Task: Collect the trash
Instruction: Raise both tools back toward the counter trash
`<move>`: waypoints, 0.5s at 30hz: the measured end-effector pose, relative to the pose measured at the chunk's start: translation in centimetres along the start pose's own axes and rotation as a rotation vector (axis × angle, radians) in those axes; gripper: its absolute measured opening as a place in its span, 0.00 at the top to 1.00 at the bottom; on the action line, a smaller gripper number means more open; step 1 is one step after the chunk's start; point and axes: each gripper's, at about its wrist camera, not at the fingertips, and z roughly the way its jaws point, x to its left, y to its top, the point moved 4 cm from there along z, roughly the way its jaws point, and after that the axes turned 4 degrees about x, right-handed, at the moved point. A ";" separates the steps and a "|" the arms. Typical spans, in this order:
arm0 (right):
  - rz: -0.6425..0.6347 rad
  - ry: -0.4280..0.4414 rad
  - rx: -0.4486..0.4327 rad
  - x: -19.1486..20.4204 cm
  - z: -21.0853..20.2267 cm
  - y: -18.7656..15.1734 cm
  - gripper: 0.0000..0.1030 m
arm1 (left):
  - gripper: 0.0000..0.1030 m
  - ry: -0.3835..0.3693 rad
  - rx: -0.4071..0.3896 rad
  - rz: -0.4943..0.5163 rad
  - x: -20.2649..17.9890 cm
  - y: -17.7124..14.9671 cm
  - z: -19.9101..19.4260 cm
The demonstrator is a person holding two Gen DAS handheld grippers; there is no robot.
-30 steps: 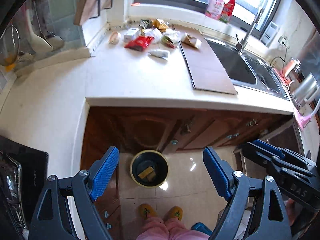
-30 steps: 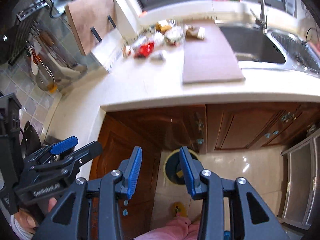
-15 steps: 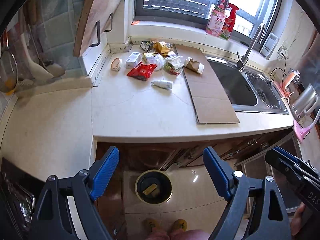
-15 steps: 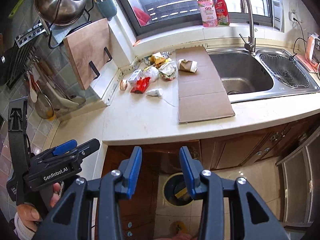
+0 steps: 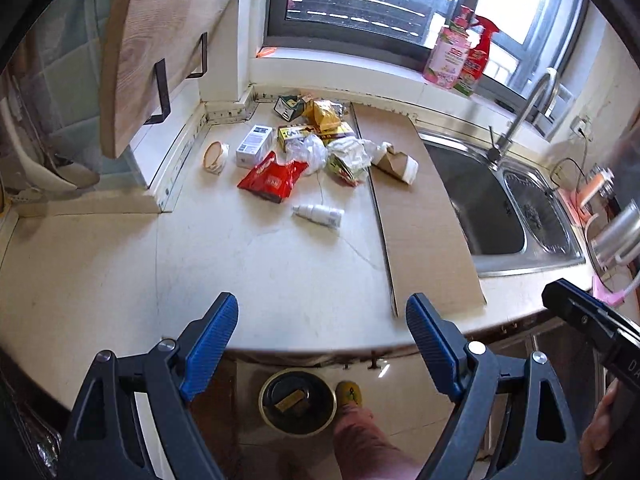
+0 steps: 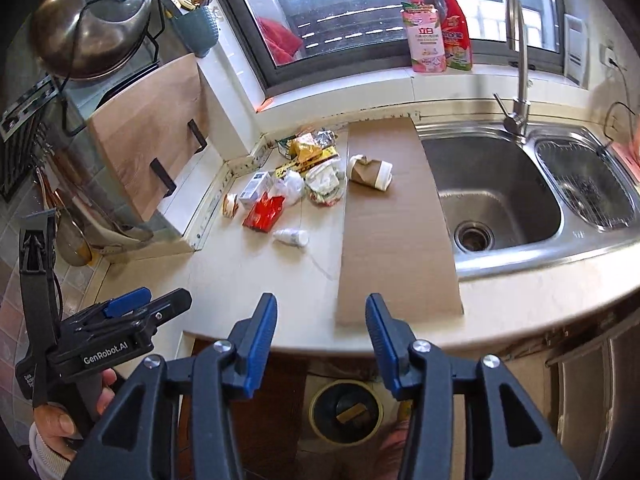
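A pile of trash lies at the back of the counter: a red wrapper (image 5: 273,177), a small white bottle (image 5: 319,214), a white box (image 5: 253,145), a crumpled paper cup (image 5: 396,161) on a flat cardboard sheet (image 5: 420,216), and plastic bags. A round bin (image 5: 297,400) with one item in it stands on the floor below the counter edge. My left gripper (image 5: 320,340) is open and empty above the front edge. My right gripper (image 6: 320,336) is open and empty; the pile also shows in the right wrist view (image 6: 296,184).
A steel sink (image 6: 496,204) with a tap lies right of the cardboard. Two detergent bottles (image 6: 436,28) stand on the window sill. A wooden cutting board (image 6: 148,128) hangs at the left, with a pot lid above it. The person's foot (image 5: 349,394) is beside the bin.
Both grippers have risen from near the floor to above the counter edge and moved toward the counter. The trash pile looks nearer. The right gripper's jaws are wider apart.
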 end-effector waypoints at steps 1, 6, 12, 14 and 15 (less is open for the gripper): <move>-0.007 0.008 0.006 -0.5 0.6 1.1 0.54 | 0.18 0.008 0.003 -0.016 -0.1 0.9 0.8; -0.030 0.044 0.082 -3.5 5.1 7.3 0.54 | 0.18 0.021 0.067 -0.108 -0.2 5.1 5.8; -0.061 0.081 0.179 -7.1 11.0 13.2 0.54 | 0.24 0.065 0.161 -0.243 0.4 8.3 12.8; -0.083 0.086 0.203 -8.1 13.0 14.9 0.51 | 0.27 0.080 0.200 -0.284 0.6 8.9 15.2; -0.093 0.080 0.212 -8.4 13.8 15.6 0.50 | 0.28 0.086 0.221 -0.304 0.7 9.0 16.1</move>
